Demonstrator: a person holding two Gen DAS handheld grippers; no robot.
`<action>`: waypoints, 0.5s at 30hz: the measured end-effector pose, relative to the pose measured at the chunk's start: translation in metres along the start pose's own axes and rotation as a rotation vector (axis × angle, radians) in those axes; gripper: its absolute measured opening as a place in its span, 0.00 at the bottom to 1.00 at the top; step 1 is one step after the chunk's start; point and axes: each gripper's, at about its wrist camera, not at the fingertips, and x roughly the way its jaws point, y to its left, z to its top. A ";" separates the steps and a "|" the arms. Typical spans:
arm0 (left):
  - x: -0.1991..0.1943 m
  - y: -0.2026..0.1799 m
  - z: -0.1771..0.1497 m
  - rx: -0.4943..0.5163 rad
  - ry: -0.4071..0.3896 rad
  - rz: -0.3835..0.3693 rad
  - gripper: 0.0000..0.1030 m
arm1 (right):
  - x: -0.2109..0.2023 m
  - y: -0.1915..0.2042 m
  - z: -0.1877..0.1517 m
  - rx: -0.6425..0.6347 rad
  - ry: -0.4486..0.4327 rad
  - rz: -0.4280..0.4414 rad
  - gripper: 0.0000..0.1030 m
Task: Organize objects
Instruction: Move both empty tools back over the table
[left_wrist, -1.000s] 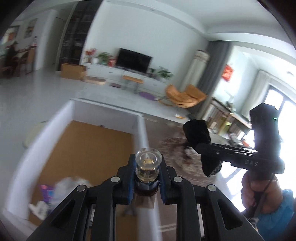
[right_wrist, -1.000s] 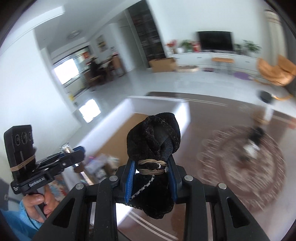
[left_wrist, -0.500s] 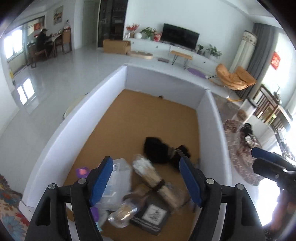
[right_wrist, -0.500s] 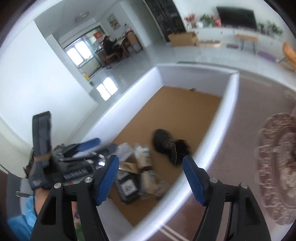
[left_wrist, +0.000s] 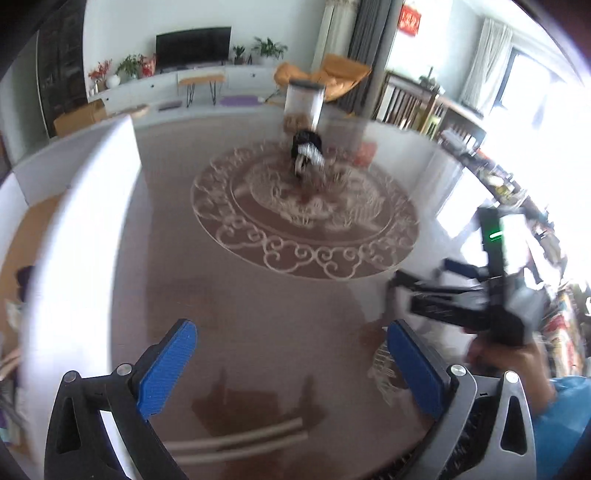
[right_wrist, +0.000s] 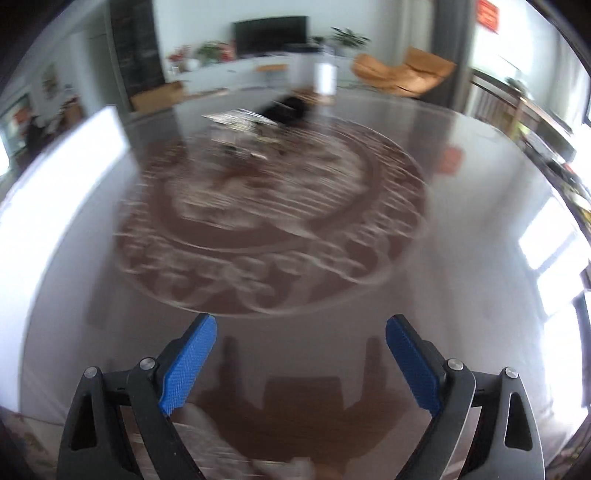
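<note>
My left gripper (left_wrist: 291, 354) is open and empty above the glossy brown table (left_wrist: 266, 302). My right gripper (right_wrist: 299, 354) is open and empty too; it also shows in the left wrist view (left_wrist: 421, 280), off to the right. A black cloth bundle with a pale band (left_wrist: 306, 151) lies at the far side of the table's round pattern, with small loose items around it. In the blurred right wrist view the black bundle (right_wrist: 284, 107) and a clear packet (right_wrist: 236, 122) lie at the far side. The white box (left_wrist: 81, 221) stands at the left.
A clear canister with a dark lid (left_wrist: 303, 107) stands behind the black bundle. The white box wall also shows in the right wrist view (right_wrist: 55, 177). A living room with a TV (left_wrist: 194, 46) and orange chair lies beyond the table.
Both grippers opened and let go of the small bottle and the black bundle into the white box. Both have since swung right, away from the box, toward the table's patterned middle.
</note>
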 end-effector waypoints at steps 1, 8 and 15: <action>0.020 -0.004 0.000 -0.003 0.018 0.031 1.00 | 0.002 -0.008 0.000 0.017 -0.009 0.009 0.93; 0.089 -0.012 0.012 -0.024 0.066 0.139 1.00 | 0.003 -0.012 0.009 0.029 -0.029 -0.002 1.00; 0.108 -0.026 0.029 0.021 0.012 0.149 1.00 | 0.011 -0.014 0.009 0.020 -0.029 0.007 1.00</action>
